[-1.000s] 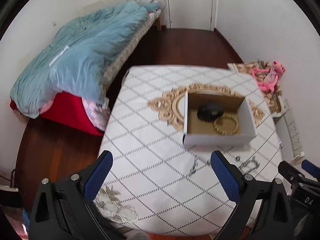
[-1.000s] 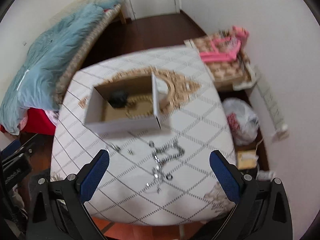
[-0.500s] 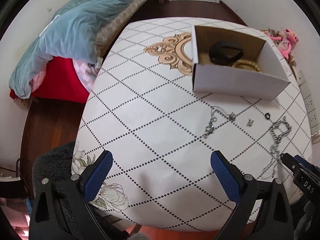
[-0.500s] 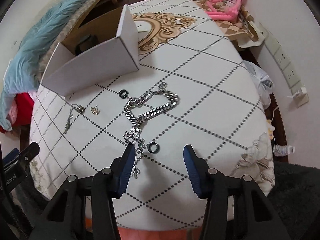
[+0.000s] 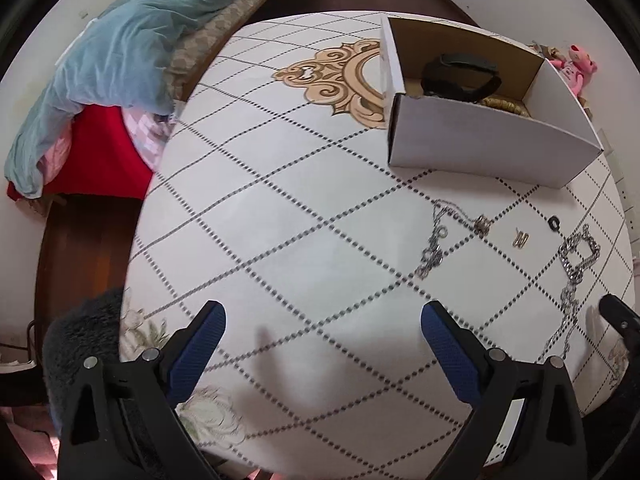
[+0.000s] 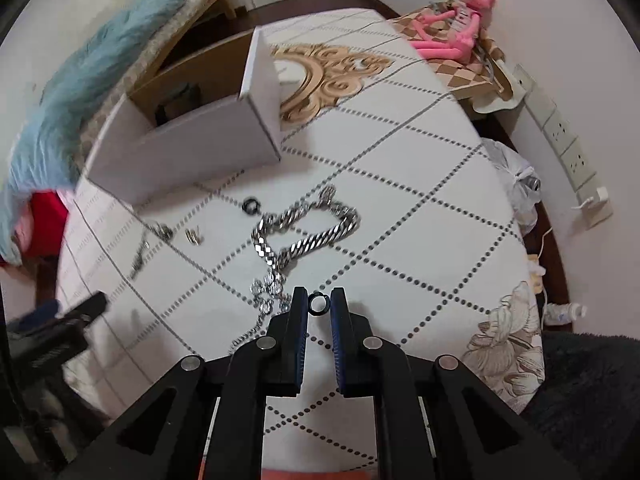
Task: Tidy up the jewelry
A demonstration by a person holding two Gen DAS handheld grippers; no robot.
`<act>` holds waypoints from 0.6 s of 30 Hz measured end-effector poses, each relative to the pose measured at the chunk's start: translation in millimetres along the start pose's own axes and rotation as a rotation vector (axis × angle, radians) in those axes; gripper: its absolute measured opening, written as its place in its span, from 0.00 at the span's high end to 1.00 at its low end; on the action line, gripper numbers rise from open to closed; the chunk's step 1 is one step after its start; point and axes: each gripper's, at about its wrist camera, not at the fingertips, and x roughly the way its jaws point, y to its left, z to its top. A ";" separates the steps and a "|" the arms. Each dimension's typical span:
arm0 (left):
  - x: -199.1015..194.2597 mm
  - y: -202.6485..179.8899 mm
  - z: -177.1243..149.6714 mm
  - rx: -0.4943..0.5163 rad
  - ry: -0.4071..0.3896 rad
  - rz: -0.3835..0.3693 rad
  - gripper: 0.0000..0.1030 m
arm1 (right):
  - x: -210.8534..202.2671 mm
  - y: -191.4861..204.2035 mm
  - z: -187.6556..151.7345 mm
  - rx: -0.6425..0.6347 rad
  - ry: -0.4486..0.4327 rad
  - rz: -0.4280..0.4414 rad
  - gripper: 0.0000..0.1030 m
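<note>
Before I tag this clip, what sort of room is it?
Most likely a bedroom in a home. A bed with a rumpled blue blanket stands along the wall, a pink stuffed toy sits on a side stand, and a table in a patterned cloth carries loose jewelry beside a cardboard box.

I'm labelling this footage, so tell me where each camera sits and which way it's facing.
Left wrist: on the left gripper, looking steeply down at the table; its open blue fingers show.
Right wrist: on the right gripper, looking down at a small black ring pinched between its fingers.
Both share the white box and chunky silver chain.
</note>
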 end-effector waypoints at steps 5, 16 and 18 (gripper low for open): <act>4.3 -19.1 17.0 0.045 -0.024 -0.087 0.03 | -11.3 -16.0 12.6 0.060 -0.029 0.026 0.89; 21.3 -75.7 37.4 0.232 -0.040 -0.108 0.44 | -1.3 -38.2 22.9 0.125 -0.026 0.009 0.88; 22.3 -78.0 36.3 0.235 -0.050 -0.122 0.50 | -0.4 -40.3 23.3 0.129 -0.026 0.006 0.88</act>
